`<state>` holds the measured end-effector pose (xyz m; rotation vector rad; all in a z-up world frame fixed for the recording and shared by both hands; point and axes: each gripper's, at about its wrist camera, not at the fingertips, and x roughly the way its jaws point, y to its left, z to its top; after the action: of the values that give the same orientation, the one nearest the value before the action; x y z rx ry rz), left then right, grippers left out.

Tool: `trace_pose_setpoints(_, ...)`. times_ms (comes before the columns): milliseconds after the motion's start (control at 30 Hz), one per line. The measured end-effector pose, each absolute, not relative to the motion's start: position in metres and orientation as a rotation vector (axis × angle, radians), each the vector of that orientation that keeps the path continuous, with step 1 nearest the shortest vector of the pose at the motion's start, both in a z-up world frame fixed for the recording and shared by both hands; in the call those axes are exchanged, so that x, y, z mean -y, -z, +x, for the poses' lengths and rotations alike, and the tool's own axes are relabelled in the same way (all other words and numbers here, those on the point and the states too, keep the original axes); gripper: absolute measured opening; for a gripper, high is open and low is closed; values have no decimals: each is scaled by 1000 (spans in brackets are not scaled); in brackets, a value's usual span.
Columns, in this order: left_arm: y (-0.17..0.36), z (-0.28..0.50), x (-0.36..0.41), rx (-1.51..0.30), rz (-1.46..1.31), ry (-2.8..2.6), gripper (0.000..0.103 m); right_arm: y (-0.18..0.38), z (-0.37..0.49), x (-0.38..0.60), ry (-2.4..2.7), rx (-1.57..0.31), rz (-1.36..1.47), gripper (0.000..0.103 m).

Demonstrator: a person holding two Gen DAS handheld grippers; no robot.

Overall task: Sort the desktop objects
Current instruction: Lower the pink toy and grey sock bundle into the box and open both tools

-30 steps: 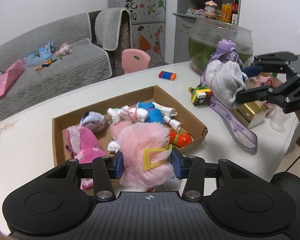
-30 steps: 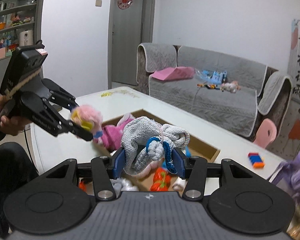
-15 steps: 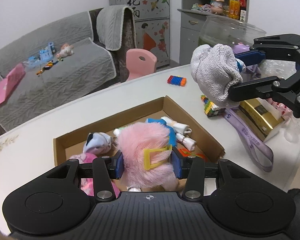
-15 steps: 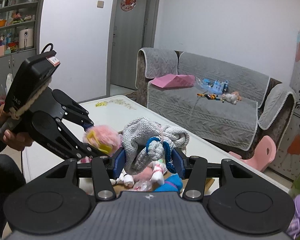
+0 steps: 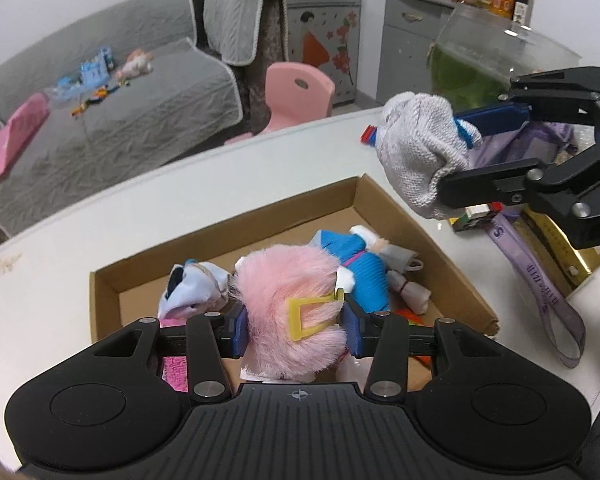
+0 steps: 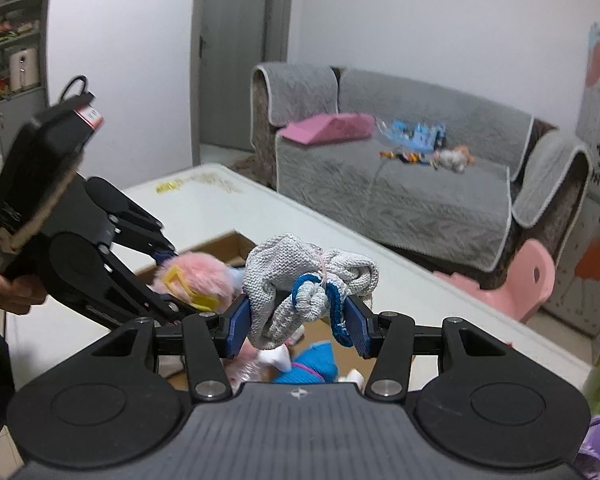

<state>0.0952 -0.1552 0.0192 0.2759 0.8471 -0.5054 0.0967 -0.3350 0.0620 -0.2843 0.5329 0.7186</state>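
My left gripper (image 5: 294, 324) is shut on a fluffy pink toy with a yellow buckle (image 5: 288, 312), held above the cardboard box (image 5: 384, 204). In the right wrist view the same pink toy (image 6: 198, 278) shows at the left, in the left gripper (image 6: 180, 284). My right gripper (image 6: 296, 322) is shut on a bundled grey knit sock with blue trim (image 6: 296, 292). From the left wrist view that sock (image 5: 420, 156) hangs over the box's right corner in the right gripper (image 5: 456, 152). Inside the box lie a blue-clothed doll (image 5: 360, 260) and a pale blue plush (image 5: 192, 288).
The white table (image 5: 52, 280) carries a purple strap (image 5: 540, 280), a gold box (image 5: 560, 248) and a glass fish bowl (image 5: 492, 68) at the right. A grey sofa (image 6: 420, 184) and a pink child's chair (image 5: 300, 92) stand beyond. A hand (image 6: 12, 292) holds the left gripper.
Both grippers have moved in over the box with their loads. The sock has come leftward toward the box's right corner, and the pink toy now hangs further over the box.
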Motion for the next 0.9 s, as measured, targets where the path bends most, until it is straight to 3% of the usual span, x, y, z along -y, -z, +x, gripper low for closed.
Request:
trace_pose_setpoints(400, 5, 121, 151, -904, 243, 473, 52, -20, 129, 328, -630, -637, -266, 47)
trace_pose_setpoints(500, 7, 122, 150, -912, 231, 472, 57, -14, 132, 326, -614, -651, -259, 50)
trace_pose_setpoints(567, 6, 121, 149, -905, 226, 467, 76, -13, 134, 326, -601, -647, -262, 52)
trace_pose_setpoints(600, 6, 121, 149, -900, 224, 464, 78, -13, 134, 326, -596, -644, -261, 53)
trace_pose_setpoints(900, -11, 90, 141, -863, 208, 491, 77, -34, 117, 338, -578, -581, -247, 56)
